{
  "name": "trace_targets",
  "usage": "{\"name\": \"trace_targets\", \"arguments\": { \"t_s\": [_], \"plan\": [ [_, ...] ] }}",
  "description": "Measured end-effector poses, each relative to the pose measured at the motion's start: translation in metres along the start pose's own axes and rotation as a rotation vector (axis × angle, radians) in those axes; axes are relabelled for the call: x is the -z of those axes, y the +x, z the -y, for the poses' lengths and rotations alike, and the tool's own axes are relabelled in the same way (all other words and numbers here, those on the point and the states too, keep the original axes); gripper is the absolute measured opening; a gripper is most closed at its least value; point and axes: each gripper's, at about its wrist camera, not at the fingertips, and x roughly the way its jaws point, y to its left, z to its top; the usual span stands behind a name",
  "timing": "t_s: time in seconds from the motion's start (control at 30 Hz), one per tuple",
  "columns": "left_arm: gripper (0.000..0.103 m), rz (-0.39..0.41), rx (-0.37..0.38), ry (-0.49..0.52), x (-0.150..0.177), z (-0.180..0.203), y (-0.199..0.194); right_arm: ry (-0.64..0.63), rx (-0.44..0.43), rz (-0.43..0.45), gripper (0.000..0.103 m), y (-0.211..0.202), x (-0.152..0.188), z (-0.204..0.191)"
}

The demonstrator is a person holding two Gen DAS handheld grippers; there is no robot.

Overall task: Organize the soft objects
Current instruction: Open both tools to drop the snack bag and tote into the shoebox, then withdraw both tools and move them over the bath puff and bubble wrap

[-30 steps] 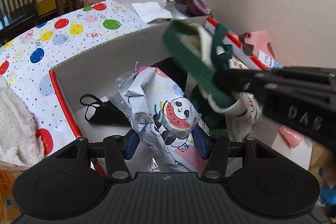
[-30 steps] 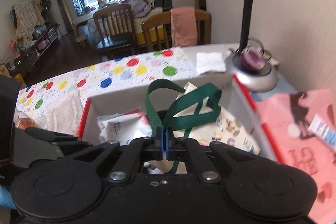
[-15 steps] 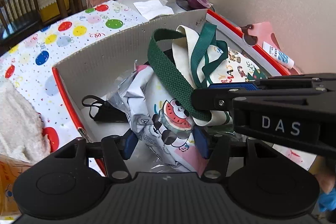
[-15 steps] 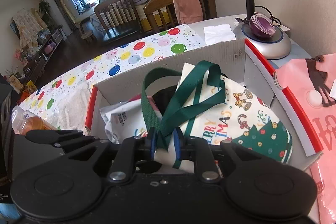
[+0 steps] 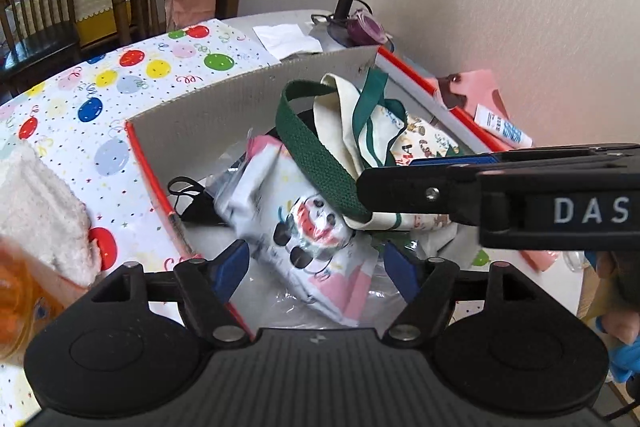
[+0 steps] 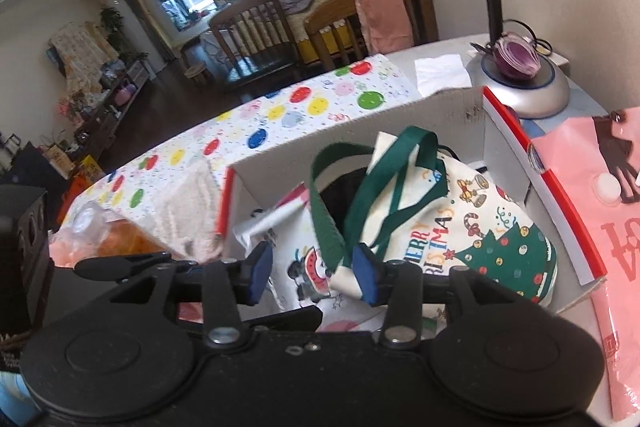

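A cream Christmas tote bag (image 6: 472, 227) with green straps (image 6: 326, 223) lies in a grey cardboard box (image 6: 360, 131) with red edges. A panda-print pouch (image 5: 308, 227) and a black mask (image 5: 192, 201) lie in the box too. My right gripper (image 6: 314, 273) is open, its jaws on either side of a green strap. My left gripper (image 5: 316, 267) is open and empty over the panda pouch at the box's near edge. The right gripper also shows in the left wrist view (image 5: 460, 183), reaching in from the right.
A balloon-print cloth (image 6: 280, 115) covers the table. A white fluffy towel (image 5: 36, 207) and an orange packet (image 6: 120, 239) lie left of the box. A desk lamp base (image 6: 524, 83) stands behind it, a pink bag (image 6: 608, 187) to the right. Wooden chairs (image 6: 256, 31) stand beyond.
My right gripper lowered the tote bag into the box and opened, letting go of the green strap. The left gripper stayed open over the panda pouch.
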Motion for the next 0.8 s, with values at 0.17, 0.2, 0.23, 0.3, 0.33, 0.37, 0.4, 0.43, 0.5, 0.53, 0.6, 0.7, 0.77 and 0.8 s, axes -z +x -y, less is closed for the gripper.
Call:
{"name": "trace_targets", "arguments": {
  "t_s": [0.17, 0.2, 0.23, 0.3, 0.33, 0.37, 0.4, 0.43, 0.5, 0.53, 0.6, 0.7, 0.77, 0.8],
  "plan": [
    [0.074, 0.037, 0.014, 0.000, 0.006, 0.002, -0.024, -0.037, -0.013, 0.033, 0.059, -0.018, 0.001, -0.008],
    [0.074, 0.047, 0.018, 0.003, 0.008, 0.002, -0.031, -0.040, -0.020, 0.038, 0.059, -0.021, 0.001, -0.010],
    [0.074, 0.058, 0.019, 0.005, 0.009, 0.003, -0.037, -0.043, -0.023, 0.044, 0.059, -0.025, 0.001, -0.011],
    [0.074, 0.079, 0.020, 0.007, 0.012, 0.004, -0.050, -0.050, -0.036, 0.061, 0.061, -0.034, 0.001, -0.016],
    [0.074, 0.090, 0.022, 0.006, 0.013, 0.004, -0.056, -0.059, -0.038, 0.069, 0.063, -0.037, 0.000, -0.019],
    [0.074, 0.101, 0.020, 0.006, 0.014, 0.004, -0.063, -0.072, -0.033, 0.078, 0.064, -0.042, 0.001, -0.023],
    [0.074, 0.114, 0.015, 0.007, 0.014, 0.004, -0.070, -0.087, -0.033, 0.091, 0.066, -0.046, 0.001, -0.026],
    [0.074, 0.127, 0.008, 0.008, 0.016, 0.004, -0.077, -0.100, -0.038, 0.104, 0.068, -0.050, 0.003, -0.030],
    [0.074, 0.139, -0.007, 0.011, 0.018, 0.004, -0.089, -0.112, -0.049, 0.126, 0.073, -0.057, 0.004, -0.035],
    [0.074, 0.143, -0.015, 0.007, 0.019, 0.003, -0.096, -0.117, -0.057, 0.134, 0.074, -0.061, 0.005, -0.038],
    [0.074, 0.160, -0.024, -0.013, 0.023, -0.001, -0.110, -0.125, -0.067, 0.153, 0.080, -0.068, 0.005, -0.045],
    [0.074, 0.190, -0.035, -0.044, 0.030, -0.010, -0.132, -0.142, -0.100, 0.169, 0.084, -0.076, 0.006, -0.058],
    [0.076, 0.211, -0.047, -0.057, 0.035, -0.016, -0.147, -0.159, -0.112, 0.176, 0.086, -0.079, 0.006, -0.068],
    [0.082, 0.221, -0.055, -0.063, 0.038, -0.020, -0.154, -0.171, -0.119, 0.180, 0.089, -0.080, 0.007, -0.073]
  ]
}}
